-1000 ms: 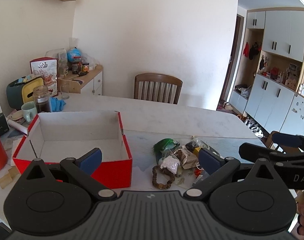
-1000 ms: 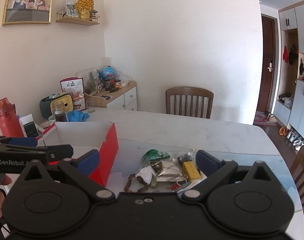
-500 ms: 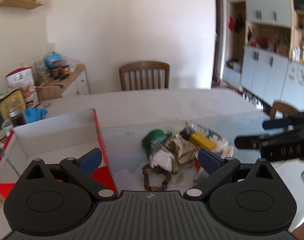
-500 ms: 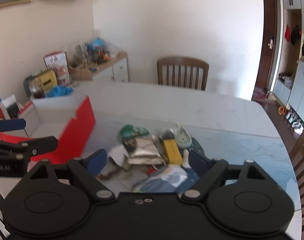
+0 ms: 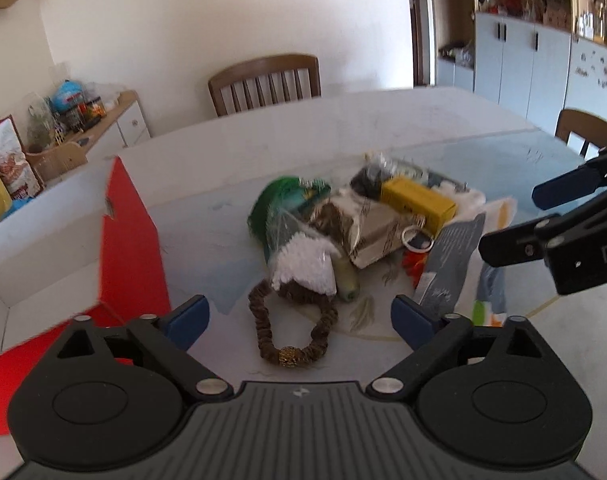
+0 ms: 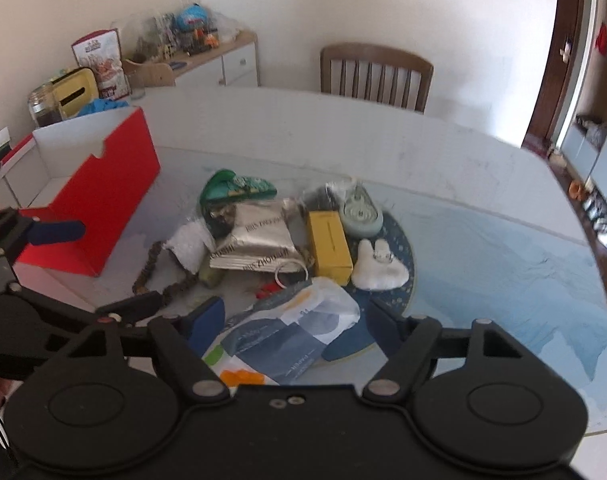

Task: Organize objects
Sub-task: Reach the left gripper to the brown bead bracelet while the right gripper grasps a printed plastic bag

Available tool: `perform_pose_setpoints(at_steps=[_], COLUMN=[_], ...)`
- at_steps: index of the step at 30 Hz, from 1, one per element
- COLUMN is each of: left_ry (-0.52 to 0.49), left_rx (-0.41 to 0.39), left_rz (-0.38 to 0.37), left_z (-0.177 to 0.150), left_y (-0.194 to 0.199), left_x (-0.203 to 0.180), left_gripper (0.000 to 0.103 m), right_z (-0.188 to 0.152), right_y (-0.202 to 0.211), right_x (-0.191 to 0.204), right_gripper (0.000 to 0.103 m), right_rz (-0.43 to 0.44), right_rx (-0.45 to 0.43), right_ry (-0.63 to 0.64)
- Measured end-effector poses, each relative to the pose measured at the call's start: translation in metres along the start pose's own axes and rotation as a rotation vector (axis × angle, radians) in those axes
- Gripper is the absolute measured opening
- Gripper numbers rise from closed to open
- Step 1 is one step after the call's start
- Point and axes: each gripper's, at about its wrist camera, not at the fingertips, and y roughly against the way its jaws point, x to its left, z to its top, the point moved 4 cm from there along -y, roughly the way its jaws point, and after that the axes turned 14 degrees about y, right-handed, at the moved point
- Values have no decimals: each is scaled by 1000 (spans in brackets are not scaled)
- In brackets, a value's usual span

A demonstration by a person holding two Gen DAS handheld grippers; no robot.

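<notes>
White marble-look desk fills the room's middle, with a wooden chair at its far edge, at twelve o'clock in the right wrist view. At about nine o'clock on the desk stands the open red box, empty as far as its white inside shows, and the likely home for the clutter.

That clutter lies heaped at the centre, just beside the box: a blue and white plastic bag nearest, a silver foil pouch, a yellow carton, a green pouch, a white bunny-shaped pad, a brown bead bracelet and a key ring.

Right gripper hangs over the plastic bag with its jaws closing; the bag sits between them, but the pads do not look pressed on it yet, so it holds nothing. Left gripper is wide, its jaws just beginning to close, the bracelet between them and untouched.

Risks, as I judge them:
- The bag is limp and slick; a pinch on one loose fold could slip, or drag the key ring and carton along.
- The bracelet runs under the white packet, so lifting it may tip the heap.
- Both grippers work close together at the heap's near edge and could knock each other.
</notes>
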Motion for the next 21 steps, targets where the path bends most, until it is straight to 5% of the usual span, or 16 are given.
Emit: perform_pose_setpoints(at_steps=[10,21], left_ry=[-48,-21], left_rx=[105,152], left_rz=[37,32], left_z=[-10,-4], left_y=[-38,-49], left_x=[-6,-18], left_gripper=[58,30], right_z=[-3,-3], right_y=[-37,-42], right_x=[-16,-15], right_gripper=[74,41], right_rz=[56,121], right_rx=[111,124], right_ry=[-60,-10])
